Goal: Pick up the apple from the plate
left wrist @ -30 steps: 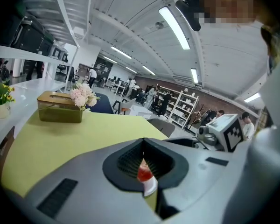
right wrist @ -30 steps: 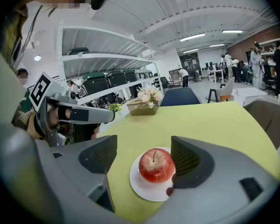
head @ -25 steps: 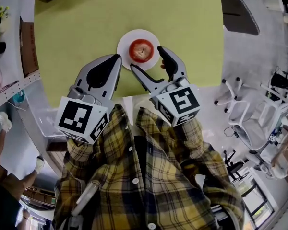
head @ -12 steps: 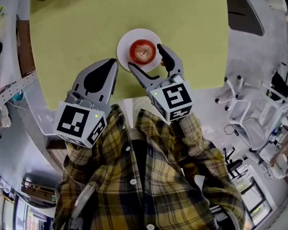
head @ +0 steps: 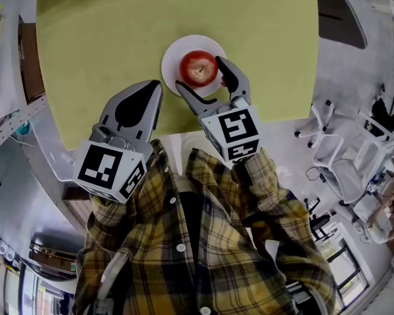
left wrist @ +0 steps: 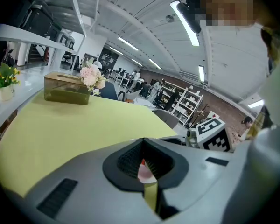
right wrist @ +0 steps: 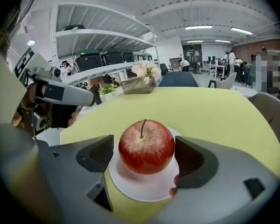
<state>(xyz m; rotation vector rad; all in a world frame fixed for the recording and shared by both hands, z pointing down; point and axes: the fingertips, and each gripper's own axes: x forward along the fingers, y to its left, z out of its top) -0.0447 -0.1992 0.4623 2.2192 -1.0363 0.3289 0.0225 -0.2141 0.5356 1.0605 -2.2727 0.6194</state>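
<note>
Red round apple (right wrist: 146, 146) sits on the small white round plate (right wrist: 130, 190), yellow-green table (head: 105, 38) underneath. Right gripper (head: 200, 73) straddles the apple, jaws just been opening and now wide, pads clear of it. Left gripper (head: 155, 87) hangs beside the plate, jaws together, empty.

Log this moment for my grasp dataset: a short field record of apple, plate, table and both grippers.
table: yellow-green
plate: white, on the table
apple: red, stem up, on the plate
right gripper: open, jaws just opened wider, flanking the apple, not pressing it
left gripper: shut, empty, beside the plate
</note>
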